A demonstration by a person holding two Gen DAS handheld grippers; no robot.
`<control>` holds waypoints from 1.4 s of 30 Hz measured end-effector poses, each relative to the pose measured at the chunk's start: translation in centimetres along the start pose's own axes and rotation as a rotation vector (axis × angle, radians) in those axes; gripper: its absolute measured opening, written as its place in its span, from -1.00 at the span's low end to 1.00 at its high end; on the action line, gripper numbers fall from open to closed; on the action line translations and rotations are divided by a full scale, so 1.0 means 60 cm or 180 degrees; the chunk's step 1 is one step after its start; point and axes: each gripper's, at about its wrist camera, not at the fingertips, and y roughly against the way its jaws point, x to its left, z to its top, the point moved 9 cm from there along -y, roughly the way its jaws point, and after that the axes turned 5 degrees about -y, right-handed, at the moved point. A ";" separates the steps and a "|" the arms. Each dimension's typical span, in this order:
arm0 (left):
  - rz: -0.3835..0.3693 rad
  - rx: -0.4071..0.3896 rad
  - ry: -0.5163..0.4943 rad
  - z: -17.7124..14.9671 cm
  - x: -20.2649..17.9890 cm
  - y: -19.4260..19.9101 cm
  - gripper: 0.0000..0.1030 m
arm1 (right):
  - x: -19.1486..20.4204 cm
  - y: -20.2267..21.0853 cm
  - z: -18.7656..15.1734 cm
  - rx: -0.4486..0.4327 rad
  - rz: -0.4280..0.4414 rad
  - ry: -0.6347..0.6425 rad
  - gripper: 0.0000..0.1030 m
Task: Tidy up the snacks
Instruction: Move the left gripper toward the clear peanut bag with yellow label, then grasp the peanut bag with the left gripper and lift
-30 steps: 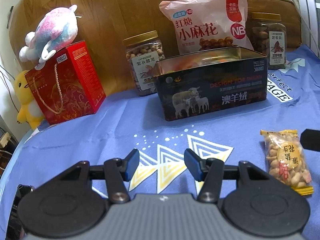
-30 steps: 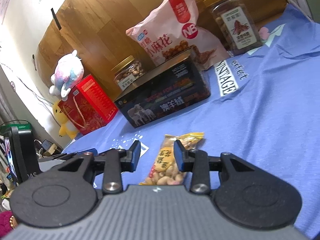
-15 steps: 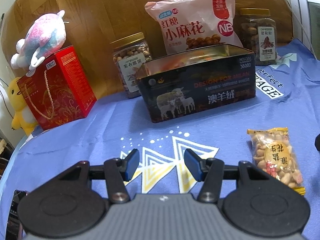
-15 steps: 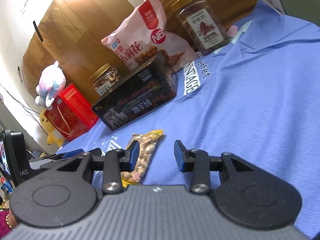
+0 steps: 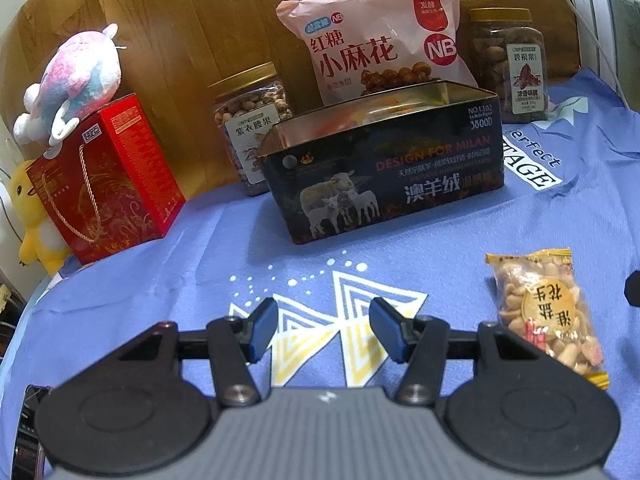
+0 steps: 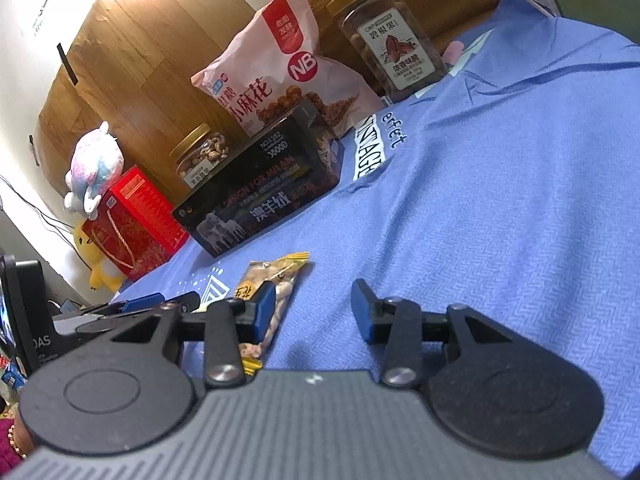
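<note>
Lining up on the peanut packet

My right claw [image 6: 314, 308] is opening, nothing pinched — the peanut packet [image 6: 276, 284] is lying beside its left finger, long axis pointing toward the tin [image 6: 260, 196]; my left claw [image 5: 324, 330] is hanging spread, farther off.

Wood-panel wall [image 5: 168, 40] behind, white wall [image 6: 24, 40] at left, bright.

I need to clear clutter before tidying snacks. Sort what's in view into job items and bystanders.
For the job:
- peanut packet
- open tin
- pink snack bag
- two nut jars

Lying about:
- red gift box
- plush toys
</note>
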 end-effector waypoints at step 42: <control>-0.2725 0.0430 0.0597 0.009 -0.106 0.028 0.08 | 0.102 -0.050 -0.076 0.0295 -0.0258 0.1910 0.42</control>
